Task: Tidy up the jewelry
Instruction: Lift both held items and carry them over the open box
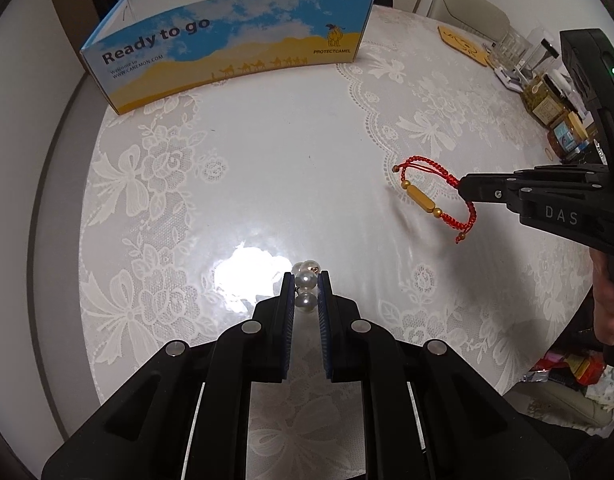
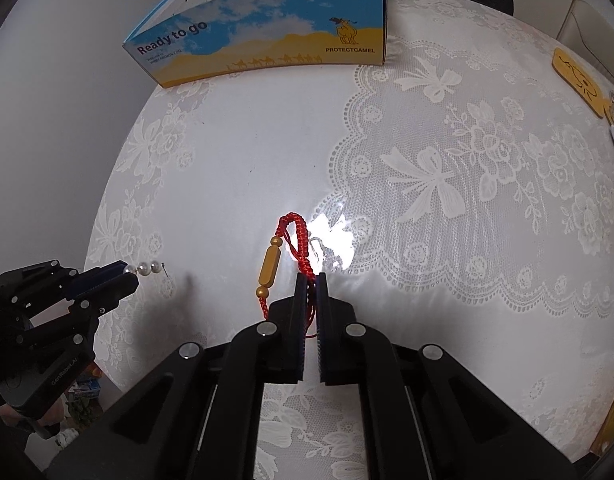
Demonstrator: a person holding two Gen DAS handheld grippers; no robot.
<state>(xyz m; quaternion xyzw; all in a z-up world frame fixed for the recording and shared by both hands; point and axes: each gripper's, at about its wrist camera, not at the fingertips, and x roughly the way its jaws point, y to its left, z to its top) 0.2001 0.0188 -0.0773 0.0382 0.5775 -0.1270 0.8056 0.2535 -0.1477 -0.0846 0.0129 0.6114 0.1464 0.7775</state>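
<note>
The pearl strand (image 1: 305, 286) sits clamped between the pads of the left tool (image 1: 305, 280), several beads projecting past the tips, clear of the bench. In the right wrist view the same strand (image 2: 145, 268) juts sideways from the left tool (image 2: 125, 276). The red braided bracelet (image 2: 295, 248), carrying a gold tube bead flanked by two small gold beads, hangs from the right tool (image 2: 311, 280), whose pads are closed on its cord. From the left wrist view the bracelet (image 1: 431, 196) dangles from the right tool (image 1: 465, 188), its shadow cast on the cloth below. A hand (image 1: 611, 308) grips the handle of the right tool.

The open cardboard box (image 1: 227, 52) stands at the far side of the bench, printed with blue sky, yellow desert, camels and the words "Ready to go". Its visible interior walls are white; the contents cannot be determined.

The round bench (image 1: 267, 152) carries a white lace cloth with floral and bow patterns under a glossy cover that reflects an overhead light. Jars and bottles (image 1: 555, 100) cluster at the right edge, near a yellow coaster (image 1: 465, 46). A pale chair (image 1: 467, 8) stands beyond.
</note>
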